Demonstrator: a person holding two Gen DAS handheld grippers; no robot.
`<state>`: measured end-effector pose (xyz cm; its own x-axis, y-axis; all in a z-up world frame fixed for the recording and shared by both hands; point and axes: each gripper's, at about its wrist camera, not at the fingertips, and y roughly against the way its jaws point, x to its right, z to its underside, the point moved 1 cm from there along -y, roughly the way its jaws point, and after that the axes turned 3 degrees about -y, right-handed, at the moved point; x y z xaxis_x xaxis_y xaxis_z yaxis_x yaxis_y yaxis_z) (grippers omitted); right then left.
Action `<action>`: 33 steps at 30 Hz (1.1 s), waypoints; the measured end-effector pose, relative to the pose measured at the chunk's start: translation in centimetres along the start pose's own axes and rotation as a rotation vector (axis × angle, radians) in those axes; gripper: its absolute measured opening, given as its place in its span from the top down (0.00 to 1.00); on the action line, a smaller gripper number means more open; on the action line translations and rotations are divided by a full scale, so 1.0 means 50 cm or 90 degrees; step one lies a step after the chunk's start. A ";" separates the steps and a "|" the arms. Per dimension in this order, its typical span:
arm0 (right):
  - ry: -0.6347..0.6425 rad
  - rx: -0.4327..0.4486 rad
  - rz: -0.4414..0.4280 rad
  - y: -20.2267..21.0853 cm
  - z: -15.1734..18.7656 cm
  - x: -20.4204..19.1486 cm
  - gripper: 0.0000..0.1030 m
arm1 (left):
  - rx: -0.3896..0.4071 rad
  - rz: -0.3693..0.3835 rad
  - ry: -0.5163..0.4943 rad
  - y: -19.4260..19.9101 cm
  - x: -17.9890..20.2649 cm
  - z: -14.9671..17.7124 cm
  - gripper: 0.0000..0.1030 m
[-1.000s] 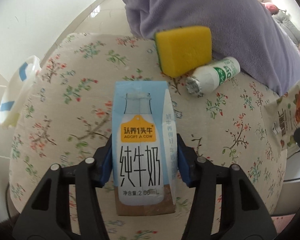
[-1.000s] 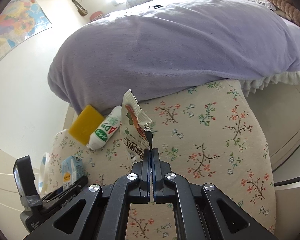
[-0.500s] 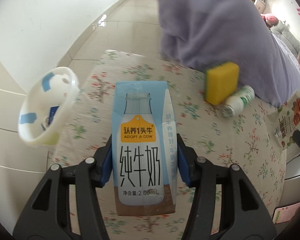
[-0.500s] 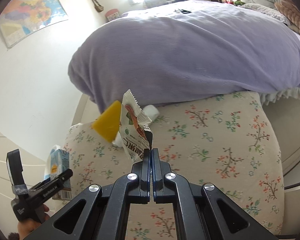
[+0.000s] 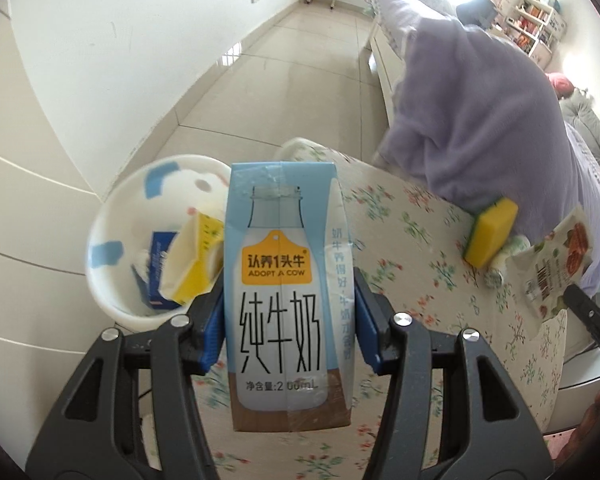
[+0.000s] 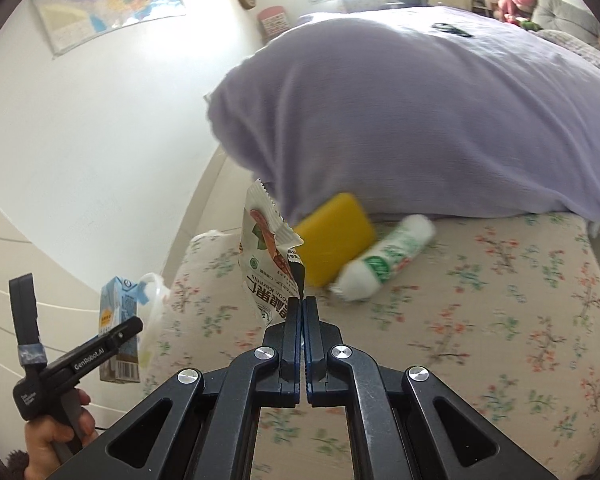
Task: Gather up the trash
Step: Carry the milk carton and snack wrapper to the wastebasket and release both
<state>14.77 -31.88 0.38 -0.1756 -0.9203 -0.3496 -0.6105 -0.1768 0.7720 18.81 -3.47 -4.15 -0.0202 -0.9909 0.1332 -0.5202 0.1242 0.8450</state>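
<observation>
My left gripper (image 5: 288, 312) is shut on a blue and white milk carton (image 5: 286, 276), held upright above the near end of the flowered bench (image 5: 420, 248). Just left of the carton stands a white bin (image 5: 112, 216) with blue patches, holding a yellow box and a blue box. My right gripper (image 6: 301, 308) is shut on the torn corner of a white snack wrapper (image 6: 266, 264), which hangs up from its tips. The right wrist view shows the left gripper (image 6: 112, 340) with the carton (image 6: 118, 316) beside the bin. A yellow sponge (image 6: 332, 236) and a white bottle (image 6: 384, 264) lie on the bench.
A purple blanket (image 6: 420, 120) drapes over the bed and touches the bench's far edge by the sponge. A white wall (image 5: 100, 60) and tiled floor (image 5: 280, 80) run past the bin. A hand (image 6: 56, 436) grips the left tool's handle. A map (image 6: 108, 0) hangs on the wall.
Both grippers have swung left along the bench with their loads. The bin has come from the far left edge to right beside the carton, its contents now showing. Sponge and bottle slid right.
</observation>
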 end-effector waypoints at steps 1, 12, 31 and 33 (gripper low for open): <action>0.004 -0.003 -0.004 -0.009 0.000 -0.014 0.98 | 0.001 0.005 0.007 0.000 -0.012 -0.004 0.45; 0.042 -0.036 -0.047 -0.112 0.016 -0.156 0.98 | 0.004 0.037 0.091 0.003 -0.158 -0.044 0.45; 0.081 -0.095 -0.129 -0.270 0.077 -0.368 0.98 | 0.016 0.020 0.100 -0.040 -0.279 -0.070 0.30; 0.083 -0.097 -0.133 -0.278 0.079 -0.371 0.98 | 0.025 0.006 0.104 -0.032 -0.288 -0.070 0.19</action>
<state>23.45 -10.97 -5.98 0.0483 -0.8938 -0.4459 -0.4978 -0.4086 0.7651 22.94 10.81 -5.60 0.1124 -0.9676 0.2259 -0.5536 0.1278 0.8229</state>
